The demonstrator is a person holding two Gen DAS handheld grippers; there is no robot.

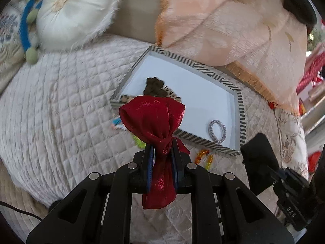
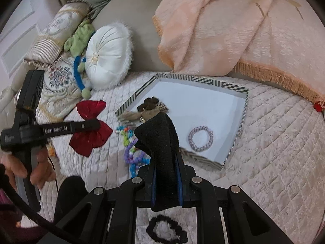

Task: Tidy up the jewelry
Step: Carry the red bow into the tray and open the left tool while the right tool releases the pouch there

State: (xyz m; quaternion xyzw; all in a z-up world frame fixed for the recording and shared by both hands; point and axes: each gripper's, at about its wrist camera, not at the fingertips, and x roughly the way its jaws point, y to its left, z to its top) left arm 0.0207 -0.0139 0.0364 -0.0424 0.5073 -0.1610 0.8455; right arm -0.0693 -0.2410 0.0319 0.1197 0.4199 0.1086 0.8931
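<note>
My left gripper (image 1: 161, 152) is shut on the knot of a shiny red bow (image 1: 154, 120) and holds it above the quilt, just short of the tray's near left corner; the bow (image 2: 91, 128) shows from the side in the right wrist view. My right gripper (image 2: 165, 158) is shut on a black fabric piece (image 2: 160, 142) and hovers near the tray's front edge. The striped-rim white tray (image 2: 203, 81) holds a silver chain bracelet (image 2: 200, 139) and a brown scrunchie with leopard-print pieces (image 2: 150, 106). The tray (image 1: 203, 67) and bracelet (image 1: 217, 131) also show in the left wrist view.
Coloured bead bracelets (image 2: 132, 150) lie on the quilt left of the tray. A black scrunchie (image 2: 166, 229) lies under my right gripper. Orange and yellow beads (image 1: 203, 156) lie by the tray's front. A round white cushion (image 2: 109, 55) and a peach blanket (image 2: 223, 30) lie behind.
</note>
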